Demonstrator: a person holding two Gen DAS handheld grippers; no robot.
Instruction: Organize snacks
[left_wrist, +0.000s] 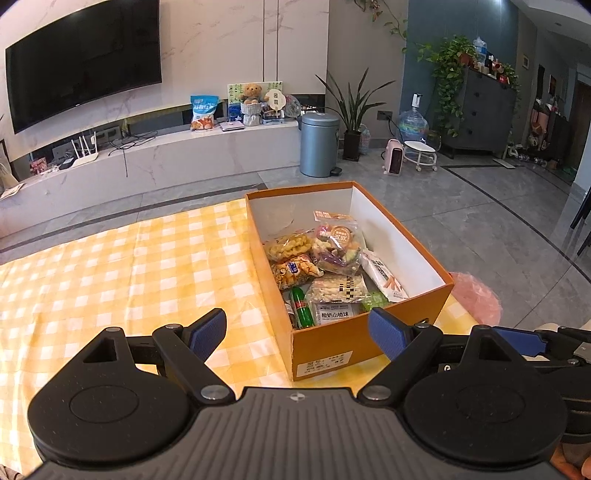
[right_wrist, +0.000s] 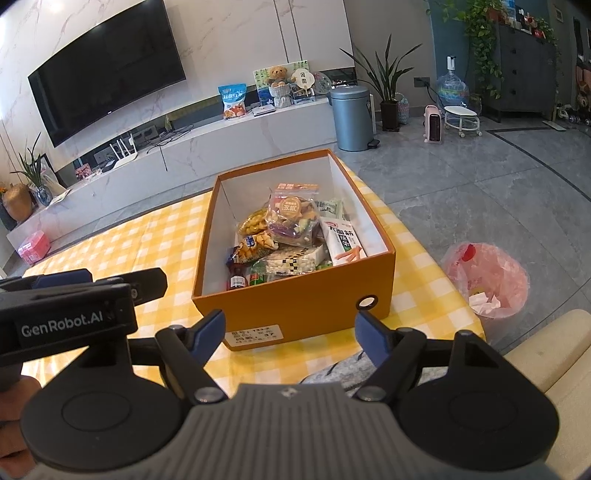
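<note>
Bright, even daylight, soft shadows, sharp focus, strong fisheye bending at edges.

A large black flat television hangs on the white marble wall above a long low white marble cabinet. A grey cylindrical metal pedal bin stands on the glossy grey tiled floor beside a dark-potted green plant
</note>
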